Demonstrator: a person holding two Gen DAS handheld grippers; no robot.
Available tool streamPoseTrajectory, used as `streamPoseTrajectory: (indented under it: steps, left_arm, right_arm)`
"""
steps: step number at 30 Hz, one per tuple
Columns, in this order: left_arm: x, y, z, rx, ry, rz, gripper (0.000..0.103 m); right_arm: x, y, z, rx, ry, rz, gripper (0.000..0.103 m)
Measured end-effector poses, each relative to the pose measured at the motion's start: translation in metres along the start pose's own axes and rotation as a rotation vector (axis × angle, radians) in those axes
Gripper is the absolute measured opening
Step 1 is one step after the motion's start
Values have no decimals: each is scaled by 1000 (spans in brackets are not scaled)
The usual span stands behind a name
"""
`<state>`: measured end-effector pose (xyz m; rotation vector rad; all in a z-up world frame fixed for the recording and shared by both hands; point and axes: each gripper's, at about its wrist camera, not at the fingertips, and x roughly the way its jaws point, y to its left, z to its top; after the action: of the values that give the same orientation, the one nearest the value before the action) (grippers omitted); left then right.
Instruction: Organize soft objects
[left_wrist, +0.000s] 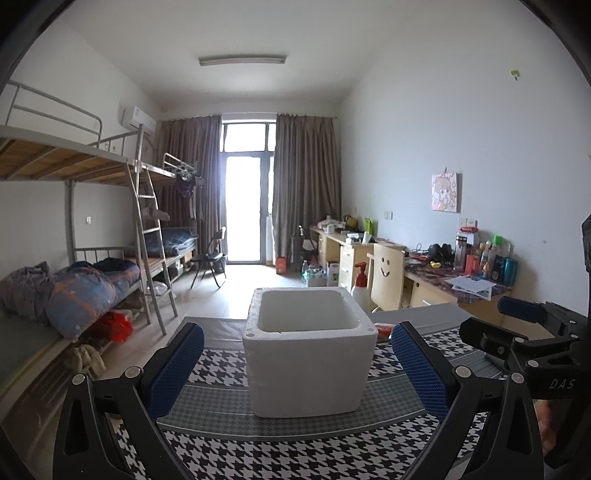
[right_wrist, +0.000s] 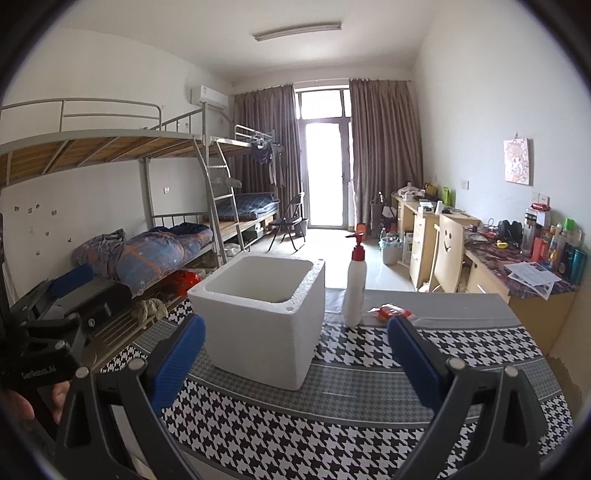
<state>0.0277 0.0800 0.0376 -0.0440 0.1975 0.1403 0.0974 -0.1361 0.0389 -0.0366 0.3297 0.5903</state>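
A white foam box (left_wrist: 310, 350) stands open-topped on the houndstooth tablecloth (left_wrist: 295, 454); what shows of its inside is bare. My left gripper (left_wrist: 297, 332) is open, its blue pads (left_wrist: 177, 365) held just short of the box on either side, with nothing between them. In the right wrist view the same box (right_wrist: 266, 317) sits left of centre. My right gripper (right_wrist: 295, 326) is open and empty, near the box's right front corner. A small red packet (right_wrist: 391, 313) lies behind the box to the right, also visible as the packet (left_wrist: 384, 328).
A white pump bottle with a red top (right_wrist: 354, 288) stands right of the box. Each gripper appears in the other's view: right gripper (left_wrist: 524, 332), left gripper (right_wrist: 74, 288). Bunk beds (right_wrist: 147, 251) line the left wall and a cluttered desk (right_wrist: 517, 258) with a chair the right.
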Motion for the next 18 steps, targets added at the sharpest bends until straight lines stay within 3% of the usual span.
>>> streamPoseTrajectory:
  steps: [18]
  left_arm:
    - [-2, -2, -23, -19, -3, -18, 102]
  right_arm:
    - [-12, -7, -28, 30, -58, -32, 100]
